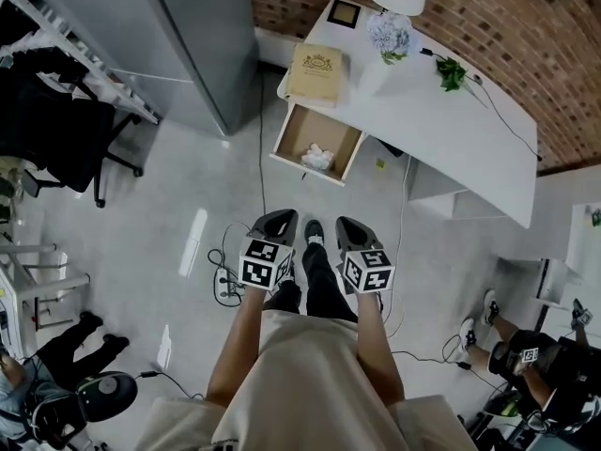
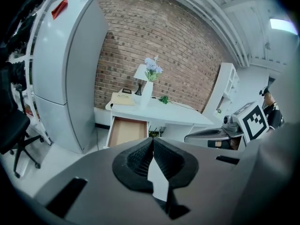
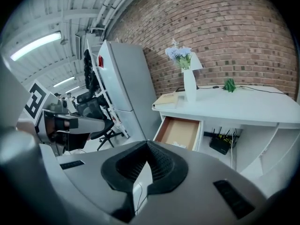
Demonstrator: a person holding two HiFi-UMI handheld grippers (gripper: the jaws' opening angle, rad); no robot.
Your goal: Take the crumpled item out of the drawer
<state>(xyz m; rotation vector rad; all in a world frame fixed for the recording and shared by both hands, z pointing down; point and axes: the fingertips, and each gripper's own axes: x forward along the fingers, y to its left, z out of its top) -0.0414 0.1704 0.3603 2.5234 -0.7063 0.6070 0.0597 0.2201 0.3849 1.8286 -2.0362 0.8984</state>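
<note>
Hovering side by side at the lower centre of the head view, the left gripper and the right gripper both had their dark ribbed fingers pressed together with nothing between them, as each gripper view confirmed. The white crumpled paper ball lay near the front right corner of the open, tan-lined wooden drawer, just above centre in that view and well apart from both grippers. The first risk was arriving with the jaws shut: a closed tip would probably nudge so light a ball toward the back of the drawer rather than catch it. Opening late or squeezing off-centre could flick it over the low wall onto the floor. The flat tan book lay on the long white desk right above the drawer, and the tall white vase of pale blue flowers stood near it, so a high or wide approach might bump either. A white power strip with loose cables lay on the floor just left of the person's feet, which looked a likely snag on the way in.
</note>
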